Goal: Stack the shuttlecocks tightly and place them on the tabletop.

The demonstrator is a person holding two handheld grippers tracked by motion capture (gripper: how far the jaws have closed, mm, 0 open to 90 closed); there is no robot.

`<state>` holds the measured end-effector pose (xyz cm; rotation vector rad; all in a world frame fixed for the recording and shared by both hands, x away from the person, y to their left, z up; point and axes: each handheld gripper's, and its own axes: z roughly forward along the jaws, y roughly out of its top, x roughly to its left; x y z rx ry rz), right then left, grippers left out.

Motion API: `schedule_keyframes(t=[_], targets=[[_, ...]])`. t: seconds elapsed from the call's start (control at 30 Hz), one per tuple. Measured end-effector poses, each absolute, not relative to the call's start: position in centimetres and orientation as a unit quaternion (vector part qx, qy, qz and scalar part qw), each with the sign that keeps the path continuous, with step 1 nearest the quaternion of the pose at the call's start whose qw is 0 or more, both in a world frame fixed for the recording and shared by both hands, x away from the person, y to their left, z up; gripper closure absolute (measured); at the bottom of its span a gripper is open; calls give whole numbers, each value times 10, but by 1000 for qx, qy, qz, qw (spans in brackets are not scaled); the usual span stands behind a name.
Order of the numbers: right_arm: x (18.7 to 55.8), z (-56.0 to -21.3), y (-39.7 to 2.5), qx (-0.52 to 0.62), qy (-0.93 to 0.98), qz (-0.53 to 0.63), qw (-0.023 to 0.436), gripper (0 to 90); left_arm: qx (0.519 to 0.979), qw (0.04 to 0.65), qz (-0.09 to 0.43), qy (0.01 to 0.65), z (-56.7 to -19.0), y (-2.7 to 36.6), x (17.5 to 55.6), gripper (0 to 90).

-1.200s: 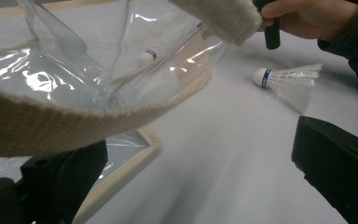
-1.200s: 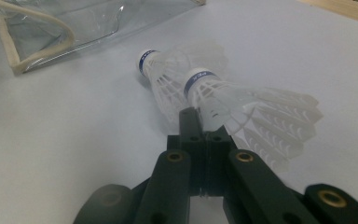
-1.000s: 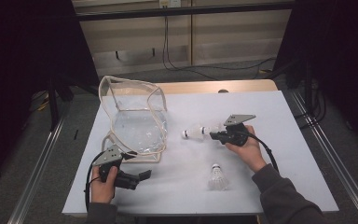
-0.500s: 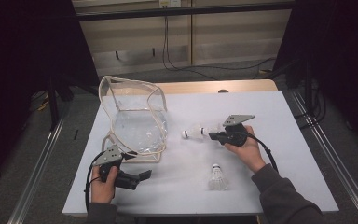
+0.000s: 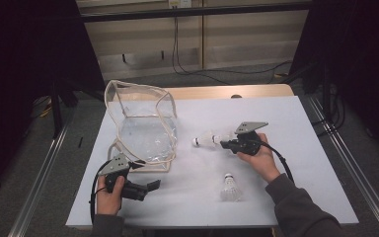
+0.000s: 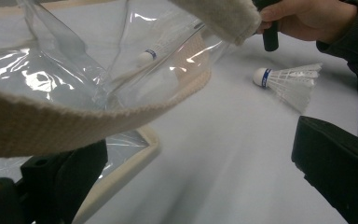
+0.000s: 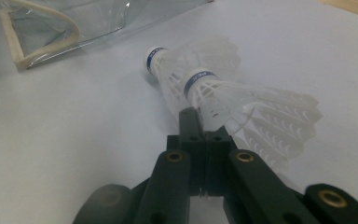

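A clear plastic bag (image 5: 143, 123) with cream trim stands open at the table's left middle. My left gripper (image 5: 150, 186) is open just in front of it, its jaws wide apart, and the bag's cream strap (image 6: 74, 121) crosses above one jaw. My right gripper (image 5: 225, 143) is shut on the feathers of a white shuttlecock (image 7: 242, 112). A second shuttlecock (image 7: 168, 60) lies right behind it on the table. Nearer the front edge, a third shuttlecock (image 5: 229, 186) stands on the table, and also shows in the left gripper view (image 6: 289, 81).
The white table top (image 5: 296, 123) has open room to the right and at the back. A wooden edge (image 5: 217, 92) runs along its far side. Metal rails (image 5: 345, 163) flank the table on the floor.
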<state>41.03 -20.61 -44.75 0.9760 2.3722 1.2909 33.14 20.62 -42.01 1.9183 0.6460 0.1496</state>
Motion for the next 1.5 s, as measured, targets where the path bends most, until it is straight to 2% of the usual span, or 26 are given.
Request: schedule_keyframes(t=[1.5], targets=[[414, -449, -191, 319, 828, 442, 133, 893, 803, 527, 62, 271, -420, 206, 332, 35]])
